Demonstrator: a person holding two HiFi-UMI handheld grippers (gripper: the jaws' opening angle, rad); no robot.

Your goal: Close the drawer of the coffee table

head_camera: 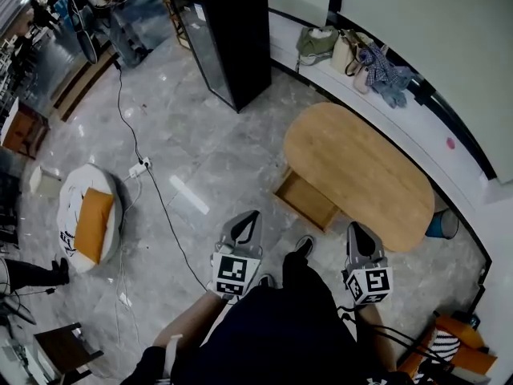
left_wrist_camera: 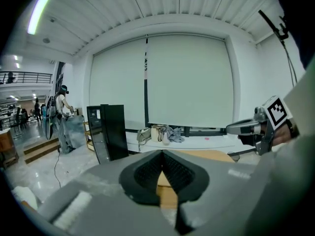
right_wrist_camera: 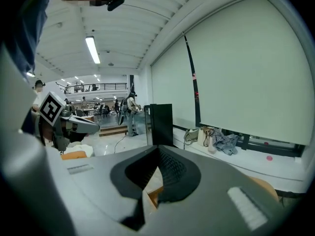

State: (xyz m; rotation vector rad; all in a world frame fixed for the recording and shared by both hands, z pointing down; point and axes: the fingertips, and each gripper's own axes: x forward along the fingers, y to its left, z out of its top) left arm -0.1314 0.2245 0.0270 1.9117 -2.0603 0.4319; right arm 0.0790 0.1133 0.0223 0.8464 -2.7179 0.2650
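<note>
Overhead, open drawer (head_camera: 308, 202) under coffee table (head_camera: 361, 173) — left gripper view, bystander (left_wrist_camera: 61, 118)

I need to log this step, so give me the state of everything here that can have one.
coffee table drawer: open, pulled out, not yet touched
left tongs: shut, empty
right tongs: shut, empty
window blind: down
ceiling light: on

Coffee table (head_camera: 361, 171) drawer (head_camera: 307, 201) stands open, perhaps halfway
</note>
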